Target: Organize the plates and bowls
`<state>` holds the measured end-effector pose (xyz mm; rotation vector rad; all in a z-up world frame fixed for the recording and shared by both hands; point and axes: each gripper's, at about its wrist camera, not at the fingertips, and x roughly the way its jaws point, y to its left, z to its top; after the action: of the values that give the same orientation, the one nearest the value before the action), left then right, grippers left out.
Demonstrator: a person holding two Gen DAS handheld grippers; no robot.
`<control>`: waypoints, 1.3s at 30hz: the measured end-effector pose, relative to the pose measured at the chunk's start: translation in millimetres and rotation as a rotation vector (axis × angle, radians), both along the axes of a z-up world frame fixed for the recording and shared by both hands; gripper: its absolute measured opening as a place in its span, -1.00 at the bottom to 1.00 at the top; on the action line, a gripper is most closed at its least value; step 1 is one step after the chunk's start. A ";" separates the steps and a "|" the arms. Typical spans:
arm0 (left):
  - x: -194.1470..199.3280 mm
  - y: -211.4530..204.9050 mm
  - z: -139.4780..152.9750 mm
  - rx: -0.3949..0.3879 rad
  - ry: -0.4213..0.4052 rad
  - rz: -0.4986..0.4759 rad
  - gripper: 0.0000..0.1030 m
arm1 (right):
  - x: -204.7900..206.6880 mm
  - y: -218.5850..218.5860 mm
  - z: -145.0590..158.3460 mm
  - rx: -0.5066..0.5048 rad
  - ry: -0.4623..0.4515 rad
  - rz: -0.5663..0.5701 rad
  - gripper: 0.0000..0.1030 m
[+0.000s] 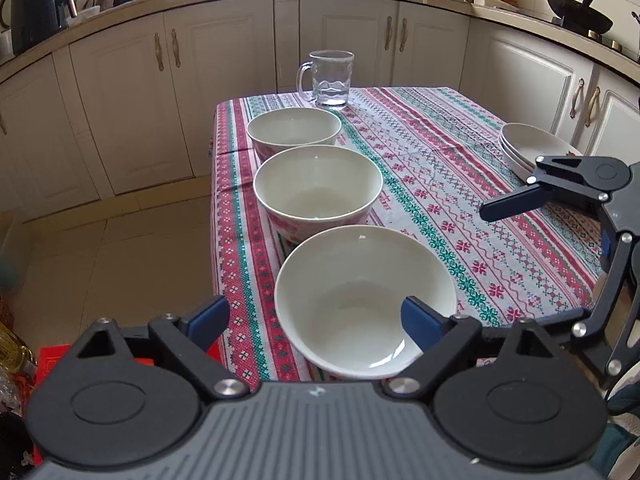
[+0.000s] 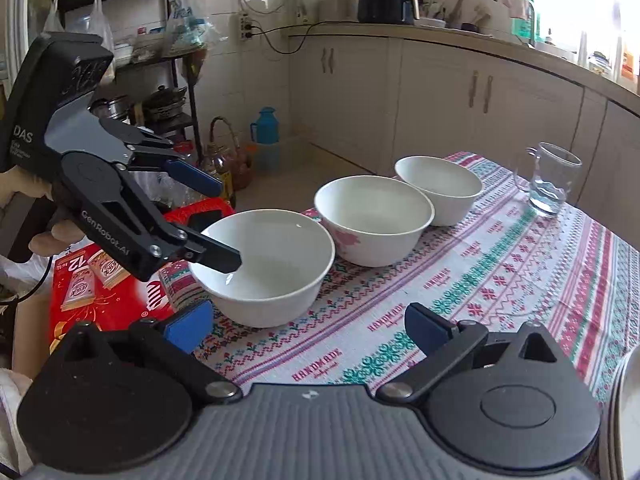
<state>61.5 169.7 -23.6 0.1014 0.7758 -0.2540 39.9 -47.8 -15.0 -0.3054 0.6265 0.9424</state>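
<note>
The left gripper (image 2: 216, 220) stood spread wide at the rim of the nearest bowl (image 2: 264, 268), one finger reaching down inside the bowl and the other above and outside the rim, nothing yet clamped between them. That bowl sat at the table's corner edge, first in a row of three: the middle bowl (image 2: 374, 220) lay just beyond it, and the far bowl (image 2: 440, 188) just beyond that, with the glass mug (image 2: 548, 180) further out from the far bowl and off to its side. The right gripper (image 2: 308, 328) was also spread apart and held nothing, hanging over the patterned tablecloth (image 2: 500, 280) beside the nearest bowl. The stacked plates (image 1: 528, 148) lay well apart from the nearest bowl, across the cloth. The step in hand looked to be taking the nearest bowl for nesting; the next move would call for pinching the rim wall firmly, then lifting it clear and lowering it into the middle bowl
</note>
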 end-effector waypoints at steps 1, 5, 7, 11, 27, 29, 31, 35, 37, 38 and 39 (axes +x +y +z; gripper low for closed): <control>1.5 1.3 -2.1 -0.010 0.010 -0.001 0.71 | 0.9 4.4 -1.4 -0.003 0.003 0.013 1.00; 7.6 3.4 -7.5 -0.038 0.031 -0.014 0.50 | 3.4 19.6 -7.3 -0.021 0.014 0.060 0.99; 9.9 5.6 -8.6 -0.055 0.039 -0.017 0.45 | 4.2 24.4 -9.3 -0.029 0.024 0.077 0.96; 13.9 7.6 -9.8 -0.074 0.051 -0.030 0.37 | 4.9 28.8 -11.0 -0.035 0.029 0.099 0.86; 24.8 6.6 -13.0 -0.118 0.086 -0.061 0.16 | 7.6 38.1 -14.2 -0.041 0.028 0.141 0.62; 25.5 6.9 -13.2 -0.122 0.088 -0.062 0.16 | 8.6 38.3 -15.0 -0.041 0.031 0.144 0.62; 25.6 6.7 -13.6 -0.119 0.089 -0.060 0.16 | 8.7 38.6 -15.5 -0.041 0.030 0.145 0.62; 27.1 8.2 -12.8 -0.138 0.095 -0.058 0.16 | 8.7 38.0 -15.4 -0.040 0.030 0.144 0.62; 27.0 8.0 -12.4 -0.140 0.096 -0.061 0.16 | 8.9 37.7 -15.4 -0.038 0.034 0.139 0.61; 26.9 7.4 -12.4 -0.138 0.098 -0.062 0.16 | 8.6 37.6 -15.3 -0.038 0.035 0.137 0.61; 26.9 6.6 -12.4 -0.135 0.100 -0.063 0.16 | 8.1 37.4 -15.1 -0.039 0.034 0.136 0.61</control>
<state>88.5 176.3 -36.0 -0.0147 0.8532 -0.3724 48.0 -10.4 -30.1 -0.3711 0.6618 1.0685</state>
